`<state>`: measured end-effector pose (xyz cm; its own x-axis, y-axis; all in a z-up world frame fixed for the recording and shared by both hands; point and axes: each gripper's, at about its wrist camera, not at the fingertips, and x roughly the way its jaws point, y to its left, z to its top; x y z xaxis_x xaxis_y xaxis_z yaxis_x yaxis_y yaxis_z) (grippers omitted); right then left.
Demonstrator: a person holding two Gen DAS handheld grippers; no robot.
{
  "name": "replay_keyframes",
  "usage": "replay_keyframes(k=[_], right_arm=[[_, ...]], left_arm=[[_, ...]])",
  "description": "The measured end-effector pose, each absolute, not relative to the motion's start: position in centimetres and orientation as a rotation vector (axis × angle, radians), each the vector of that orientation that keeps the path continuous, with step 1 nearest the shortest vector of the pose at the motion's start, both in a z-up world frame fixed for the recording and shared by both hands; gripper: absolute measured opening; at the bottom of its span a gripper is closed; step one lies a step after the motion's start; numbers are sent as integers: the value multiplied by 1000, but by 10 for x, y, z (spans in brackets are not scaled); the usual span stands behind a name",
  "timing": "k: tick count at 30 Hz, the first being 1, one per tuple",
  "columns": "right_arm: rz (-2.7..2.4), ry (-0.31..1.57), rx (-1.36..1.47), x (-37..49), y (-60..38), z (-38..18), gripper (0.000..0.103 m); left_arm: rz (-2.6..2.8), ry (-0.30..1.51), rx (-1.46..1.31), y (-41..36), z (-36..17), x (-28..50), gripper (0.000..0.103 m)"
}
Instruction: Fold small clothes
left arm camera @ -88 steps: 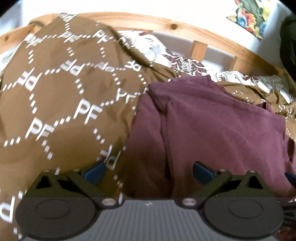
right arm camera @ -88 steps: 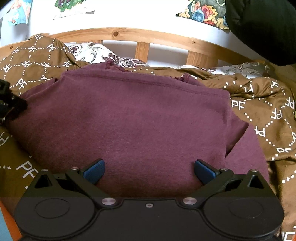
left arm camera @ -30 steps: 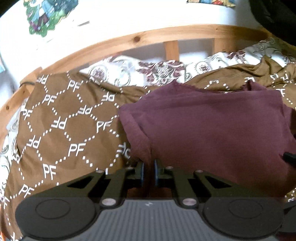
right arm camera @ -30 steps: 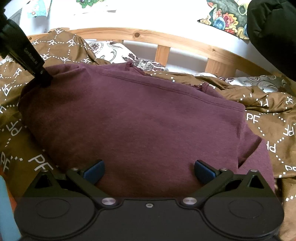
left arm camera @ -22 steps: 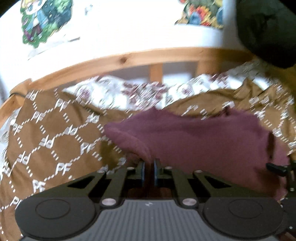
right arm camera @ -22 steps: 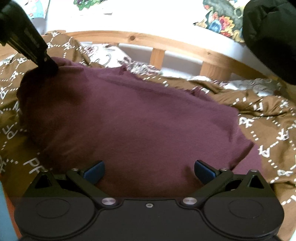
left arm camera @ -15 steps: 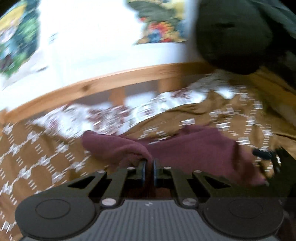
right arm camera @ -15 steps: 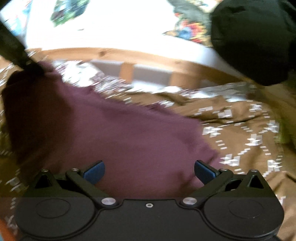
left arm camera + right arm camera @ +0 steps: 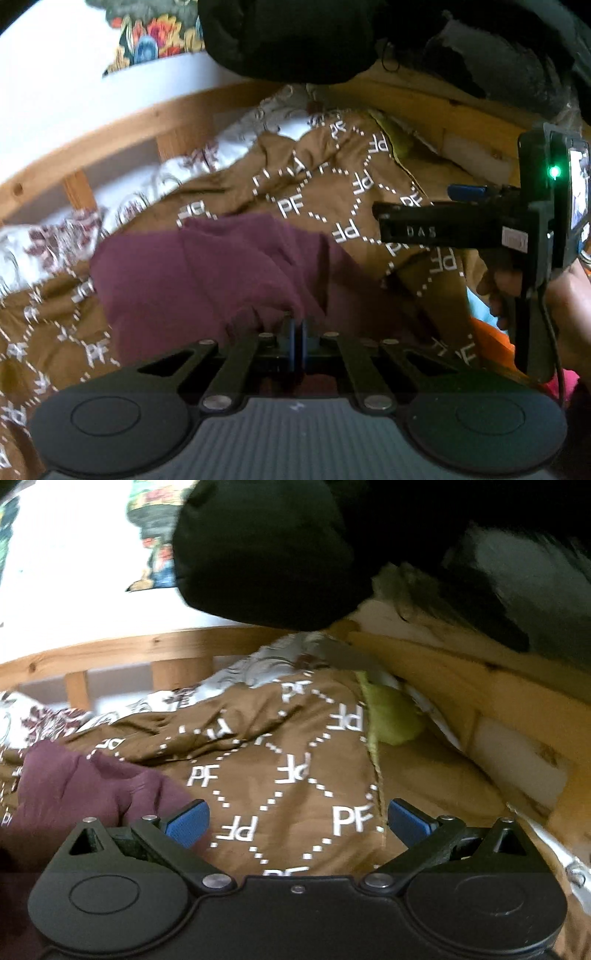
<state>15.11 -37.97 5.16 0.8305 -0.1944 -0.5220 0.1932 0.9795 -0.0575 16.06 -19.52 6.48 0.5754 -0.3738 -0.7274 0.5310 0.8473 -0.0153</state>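
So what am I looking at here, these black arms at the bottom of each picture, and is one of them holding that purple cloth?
No robot: a person holds a two-finger gripper in each hand, each with a camera looking along its fingers. In the left view, the left gripper is shut on the maroon garment, which lies on a brown patterned bedspread. The other device, held in the person's hand, shows at right there. In the right view, the right gripper is open and empty, over the bedspread. A wooden bed frame stands behind.
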Motion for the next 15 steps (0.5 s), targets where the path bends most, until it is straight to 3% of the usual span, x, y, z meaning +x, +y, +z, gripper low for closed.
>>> replay_keyframes(k=[4,5,6,8,15], right_arm=[[-190,564,-4,153,-377,47,102],[-182,565,-12,153,-375,46,102],[-174,565,-17,154,-372,45,102],[-152,554,-14,153,-367,44,102],[-32,468,64,145,-353,51,102]], left_arm=[[-556,794,207,-191,64,154,12],[-569,791,204,-190,65,152,33],[-576,784,195,-187,66,147,63],[-578,751,169,-179,71,141,81],[-575,639,191,-154,78,111,102]])
